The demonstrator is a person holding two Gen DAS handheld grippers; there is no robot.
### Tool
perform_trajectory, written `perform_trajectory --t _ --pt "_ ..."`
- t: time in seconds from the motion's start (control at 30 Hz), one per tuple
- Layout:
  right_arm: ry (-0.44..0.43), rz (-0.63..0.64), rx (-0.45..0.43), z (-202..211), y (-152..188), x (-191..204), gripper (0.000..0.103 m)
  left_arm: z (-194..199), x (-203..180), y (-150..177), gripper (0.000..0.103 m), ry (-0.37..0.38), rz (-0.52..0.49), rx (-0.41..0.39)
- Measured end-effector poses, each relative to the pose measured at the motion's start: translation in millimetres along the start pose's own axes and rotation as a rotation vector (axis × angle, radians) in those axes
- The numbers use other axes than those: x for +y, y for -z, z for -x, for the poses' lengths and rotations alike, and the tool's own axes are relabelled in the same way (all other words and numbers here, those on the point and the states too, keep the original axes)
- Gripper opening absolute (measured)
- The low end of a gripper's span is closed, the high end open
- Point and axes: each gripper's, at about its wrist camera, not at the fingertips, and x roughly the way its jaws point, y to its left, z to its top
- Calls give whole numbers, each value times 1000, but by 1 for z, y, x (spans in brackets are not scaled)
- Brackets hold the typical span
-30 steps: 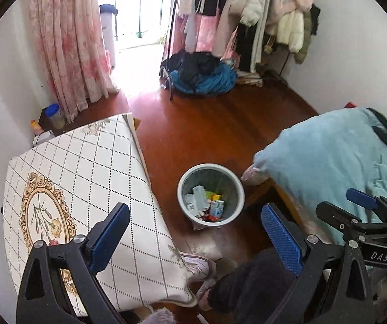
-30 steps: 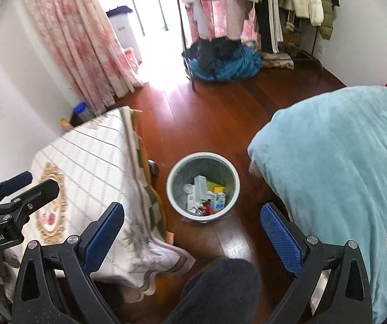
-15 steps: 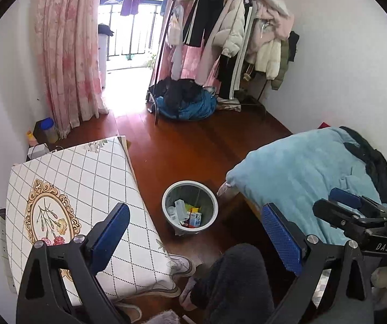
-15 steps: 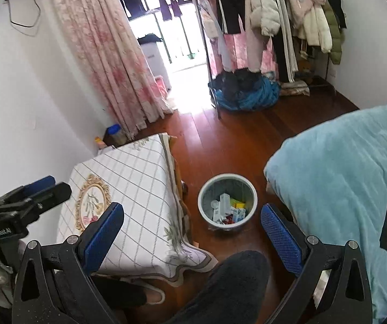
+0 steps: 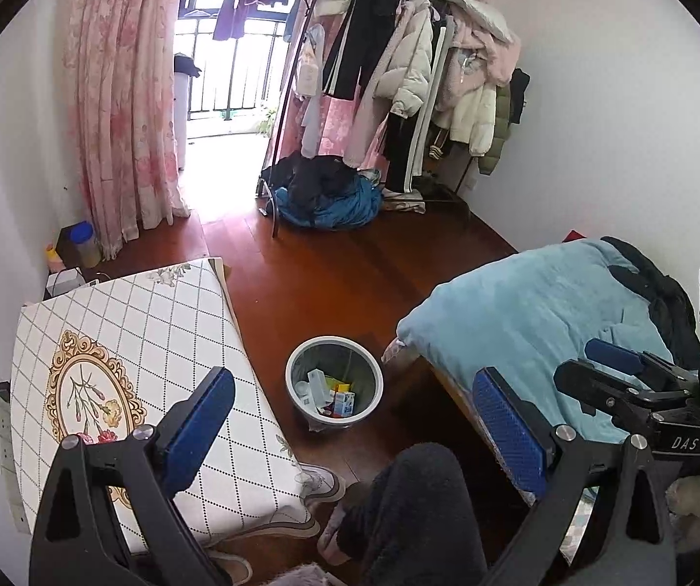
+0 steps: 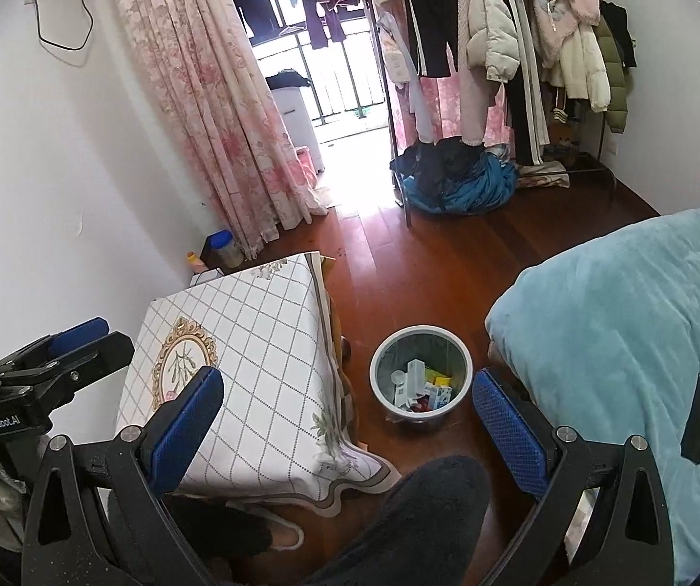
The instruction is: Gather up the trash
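Note:
A grey round trash bin stands on the wooden floor between the table and the bed; it also shows in the right wrist view. It holds several cartons and white packets. My left gripper is open and empty, held high above the floor. My right gripper is open and empty, also high up. Each gripper shows in the other's view, the right one over the bed and the left one beside the table.
A low table with a checked white cloth is at the left. A bed with a light blue blanket is at the right. The person's dark-trousered knee is below. A clothes rack and pink curtain stand far back.
Both grippers have risen and pulled back from the bin, which now looks smaller and farther away. More of the room shows. Both stay open and empty.

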Motion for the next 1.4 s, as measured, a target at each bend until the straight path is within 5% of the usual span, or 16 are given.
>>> perform_trajectory --t 1.4 --pt "12 29 11 21 2 1 103 7 -7 3 100 43 -3 -4"
